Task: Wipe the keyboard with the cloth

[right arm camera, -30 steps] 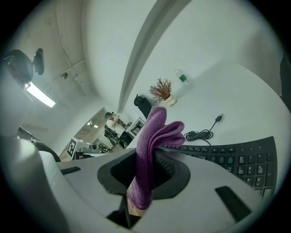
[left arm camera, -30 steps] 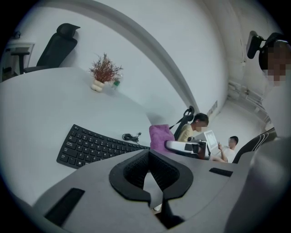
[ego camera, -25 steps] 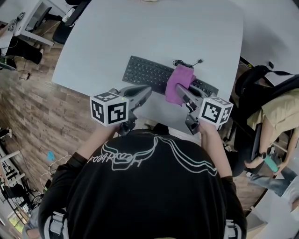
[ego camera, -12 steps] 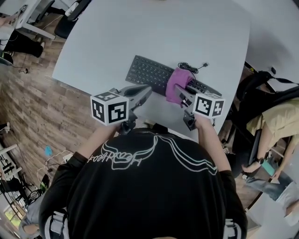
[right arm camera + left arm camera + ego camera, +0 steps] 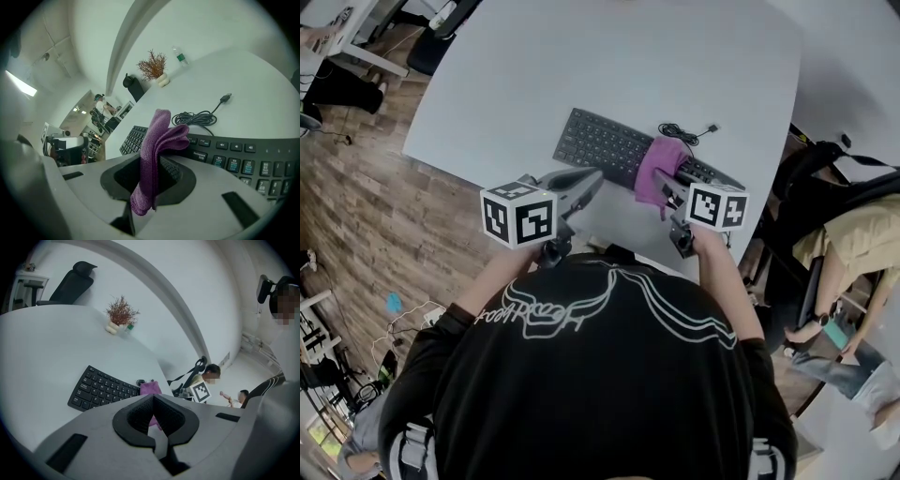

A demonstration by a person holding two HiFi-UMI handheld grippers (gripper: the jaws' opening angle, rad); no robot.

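Observation:
A black keyboard lies slantwise on the white table, its coiled cable behind it. My right gripper is shut on a purple cloth, which drapes over the keyboard's right half. In the right gripper view the cloth stands folded between the jaws, above the keys. My left gripper hovers near the table's front edge, just before the keyboard, its jaws shut with nothing in them. In the left gripper view the keyboard and the cloth lie ahead.
A small potted dried plant and a bottle stand at the table's far side. A black office chair is beyond the table. A seated person with a dark bag is close on the right. Wood floor lies left.
The right gripper has drawn the cloth slightly back and left along the keyboard, its marker cube shifting left. The left gripper has stayed in place.

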